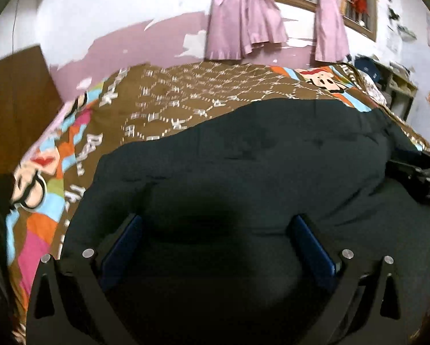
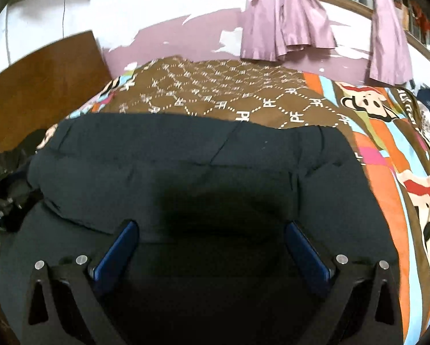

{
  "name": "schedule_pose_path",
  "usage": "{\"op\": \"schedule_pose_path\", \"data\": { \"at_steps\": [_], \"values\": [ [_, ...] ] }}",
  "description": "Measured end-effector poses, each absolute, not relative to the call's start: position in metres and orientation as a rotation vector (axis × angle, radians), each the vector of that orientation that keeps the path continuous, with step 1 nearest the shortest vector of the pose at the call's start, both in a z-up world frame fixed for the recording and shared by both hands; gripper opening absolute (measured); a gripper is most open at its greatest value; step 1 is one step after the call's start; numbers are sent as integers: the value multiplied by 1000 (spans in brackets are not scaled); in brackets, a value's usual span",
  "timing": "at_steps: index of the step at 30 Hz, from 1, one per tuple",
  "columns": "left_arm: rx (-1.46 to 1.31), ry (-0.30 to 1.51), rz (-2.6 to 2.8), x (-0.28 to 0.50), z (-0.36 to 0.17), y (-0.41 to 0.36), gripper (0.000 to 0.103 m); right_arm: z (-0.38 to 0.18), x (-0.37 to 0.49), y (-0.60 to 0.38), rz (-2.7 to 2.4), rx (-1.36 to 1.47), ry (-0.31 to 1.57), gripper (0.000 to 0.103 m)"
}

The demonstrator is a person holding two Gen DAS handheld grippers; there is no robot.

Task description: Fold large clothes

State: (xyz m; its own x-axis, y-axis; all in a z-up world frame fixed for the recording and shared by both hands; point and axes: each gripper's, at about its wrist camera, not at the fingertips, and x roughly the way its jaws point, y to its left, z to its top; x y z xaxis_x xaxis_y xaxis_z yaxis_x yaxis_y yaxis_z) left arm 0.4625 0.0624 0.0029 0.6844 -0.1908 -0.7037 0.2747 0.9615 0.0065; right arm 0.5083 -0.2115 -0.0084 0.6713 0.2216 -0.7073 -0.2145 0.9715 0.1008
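Left wrist: your left gripper (image 1: 217, 230) hangs over the dark garment (image 1: 243, 155), jaws wide, holding nothing. The garment lies spread on the bed (image 1: 186, 92), so edges are reachable. The right gripper (image 1: 416, 175) sits at its far side.

Right wrist: jaws wide here too, empty, right gripper (image 2: 212, 235) centred over a folded-over flap (image 2: 186, 143). Likely lining up for the next fold.

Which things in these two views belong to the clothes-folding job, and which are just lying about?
Belong to the job:
- dark garment spread on the bed
- left tool, open above it
- right tool, open above it

Just lying about:
- patterned bedspread
- pink curtains
- wooden board
- dark clothes pile
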Motion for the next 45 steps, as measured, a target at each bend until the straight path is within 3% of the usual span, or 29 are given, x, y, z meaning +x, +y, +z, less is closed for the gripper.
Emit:
{"op": "schedule_pose_path", "data": {
  "at_steps": [18,45],
  "values": [
    [0,850,-276,484,-8,68,102,-40,539,-201,240,-15,918,103],
    [-49,826,-314,484,-22,77,102,-41,519,-190,183,-77,826,103]
  ]
}}
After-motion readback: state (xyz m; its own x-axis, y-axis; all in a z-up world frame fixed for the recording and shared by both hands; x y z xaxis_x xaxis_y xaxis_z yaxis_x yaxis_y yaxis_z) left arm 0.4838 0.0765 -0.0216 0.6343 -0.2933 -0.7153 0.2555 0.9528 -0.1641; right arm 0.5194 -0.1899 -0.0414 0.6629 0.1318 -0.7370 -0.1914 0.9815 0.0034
